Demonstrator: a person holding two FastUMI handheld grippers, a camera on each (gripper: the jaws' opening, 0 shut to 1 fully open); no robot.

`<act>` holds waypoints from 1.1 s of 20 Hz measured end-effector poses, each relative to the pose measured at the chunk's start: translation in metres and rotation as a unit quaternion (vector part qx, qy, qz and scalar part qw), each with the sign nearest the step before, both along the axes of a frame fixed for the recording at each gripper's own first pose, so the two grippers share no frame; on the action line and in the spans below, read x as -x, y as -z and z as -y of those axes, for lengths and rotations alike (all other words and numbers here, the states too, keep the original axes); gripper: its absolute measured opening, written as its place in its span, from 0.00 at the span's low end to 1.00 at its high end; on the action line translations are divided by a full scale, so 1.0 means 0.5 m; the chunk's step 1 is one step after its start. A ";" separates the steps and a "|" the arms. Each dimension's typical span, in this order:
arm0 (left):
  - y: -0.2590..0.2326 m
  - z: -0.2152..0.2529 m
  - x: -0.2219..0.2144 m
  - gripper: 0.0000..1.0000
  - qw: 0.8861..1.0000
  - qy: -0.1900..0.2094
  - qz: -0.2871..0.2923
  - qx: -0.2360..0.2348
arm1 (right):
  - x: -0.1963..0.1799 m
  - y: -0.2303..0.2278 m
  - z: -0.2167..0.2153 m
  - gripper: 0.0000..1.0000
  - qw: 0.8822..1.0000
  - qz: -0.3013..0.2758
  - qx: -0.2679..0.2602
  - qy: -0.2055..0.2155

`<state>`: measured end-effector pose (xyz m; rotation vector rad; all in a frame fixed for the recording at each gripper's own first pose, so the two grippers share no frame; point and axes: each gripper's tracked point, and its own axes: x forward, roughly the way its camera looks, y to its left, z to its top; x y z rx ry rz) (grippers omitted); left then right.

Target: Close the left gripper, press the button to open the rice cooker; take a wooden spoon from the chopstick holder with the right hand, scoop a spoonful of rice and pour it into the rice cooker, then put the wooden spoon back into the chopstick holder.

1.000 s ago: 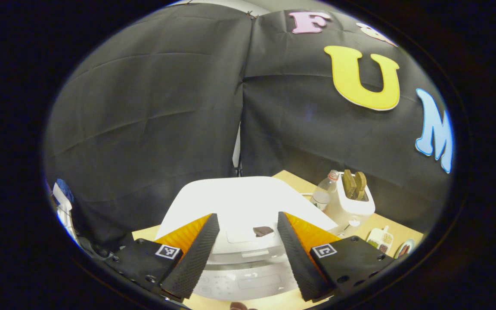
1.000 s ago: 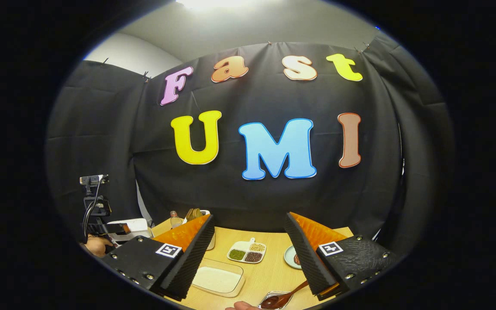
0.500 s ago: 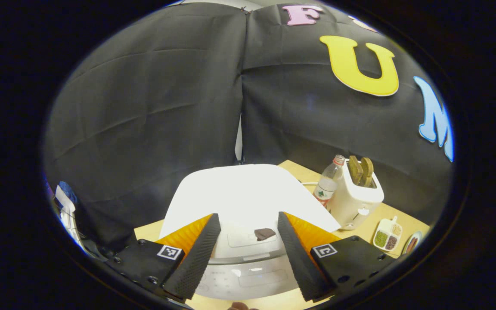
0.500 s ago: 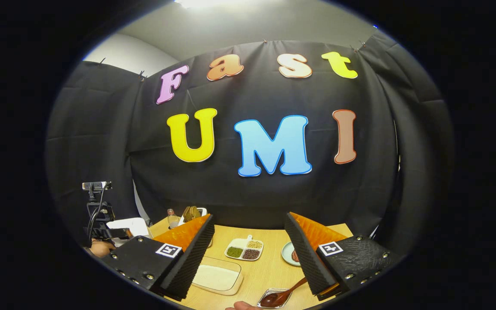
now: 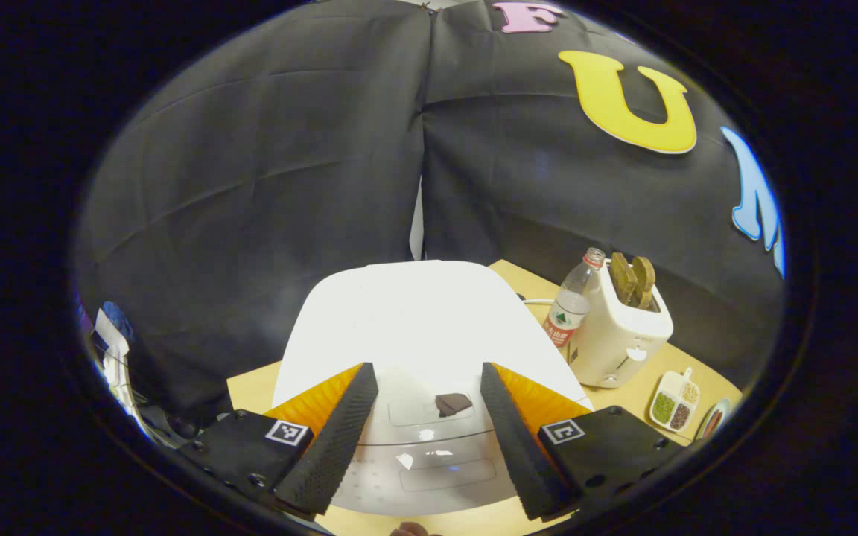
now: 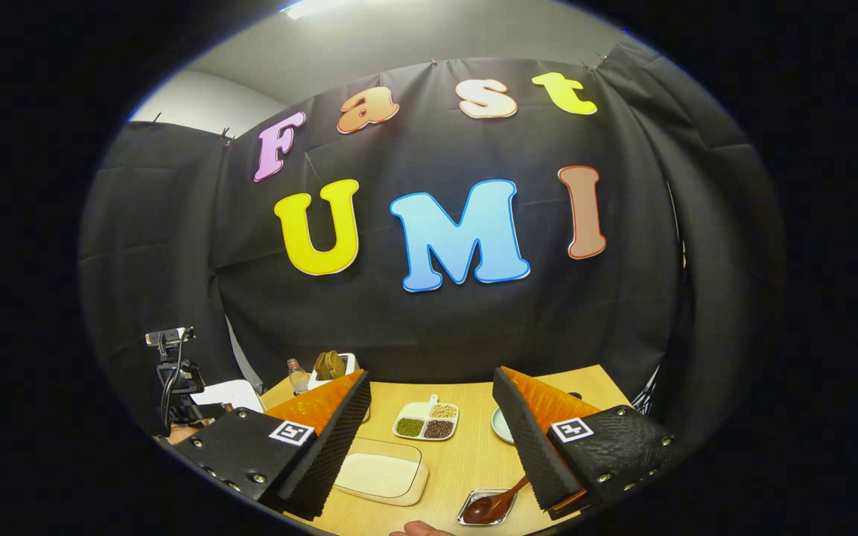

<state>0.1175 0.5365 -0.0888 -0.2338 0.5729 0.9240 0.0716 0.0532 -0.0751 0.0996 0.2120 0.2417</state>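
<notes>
Both tools gape, empty; left [image 5: 429,439] over rice cooker [image 5: 414,335]; right [image 6: 429,447] faces rice tray [image 6: 383,476], perhaps spoon [image 6: 494,506]

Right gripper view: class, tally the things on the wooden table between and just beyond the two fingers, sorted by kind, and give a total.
Clear container of rice: 1
Divided dish of beans: 1
Small metal tray: 1
Wooden spoon, lying in that tray: 1
Round plate, partly hidden: 1
Total: 5
</notes>
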 end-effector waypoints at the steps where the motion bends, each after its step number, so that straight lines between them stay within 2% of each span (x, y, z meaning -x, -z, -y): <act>1: 0.001 -0.001 -0.002 0.98 1.000 0.006 0.003 -0.001 | -0.001 -0.003 0.009 1.00 1.000 0.003 -0.004 0.006; 3: -0.020 0.009 -0.019 0.97 0.999 0.026 0.025 -0.005 | -0.003 -0.010 0.025 0.99 1.000 0.010 -0.007 0.012; 4: -0.046 0.009 -0.025 1.00 0.998 0.046 0.030 -0.031 | 0.000 -0.015 0.036 1.00 1.000 0.015 -0.006 0.018; 5: -0.080 0.009 -0.040 0.97 0.995 0.073 0.040 -0.061 | -0.003 -0.020 0.052 0.99 0.999 0.021 -0.002 0.026; 7: -0.172 0.034 -0.067 0.96 0.982 0.126 0.081 -0.118 | -0.008 -0.029 0.076 1.00 0.999 0.031 0.007 0.040; 8: -0.211 0.059 -0.075 0.95 0.974 0.152 0.108 -0.131 | -0.009 -0.033 0.085 0.99 0.998 0.034 0.010 0.045; 11: -0.283 0.141 -0.101 0.95 0.952 0.221 0.154 -0.144 | -0.003 -0.058 0.107 1.00 0.997 0.045 0.010 0.063; 13: -0.337 0.196 -0.111 0.99 0.935 0.258 0.188 -0.154 | 0.001 -0.076 0.116 0.99 0.996 0.053 0.013 0.071; 14: -0.363 0.222 -0.114 0.96 0.927 0.273 0.207 -0.154 | 0.005 -0.088 0.114 1.00 0.996 0.059 0.014 0.071; 15: -0.388 0.252 -0.117 0.99 0.919 0.286 0.224 -0.156 | 0.009 -0.101 0.116 1.00 0.995 0.065 0.016 0.074; 17: -0.427 0.298 -0.114 0.96 0.902 0.313 0.250 -0.158 | 0.023 -0.121 0.118 0.99 0.994 0.075 0.020 0.079; 20: -0.454 0.331 -0.109 0.96 0.885 0.343 0.263 -0.171 | 0.046 -0.137 0.102 0.99 0.993 0.082 0.018 0.079; 22: -0.451 0.332 -0.112 0.99 0.880 0.357 0.266 -0.167 | 0.057 -0.137 0.095 1.00 0.993 0.081 0.022 0.077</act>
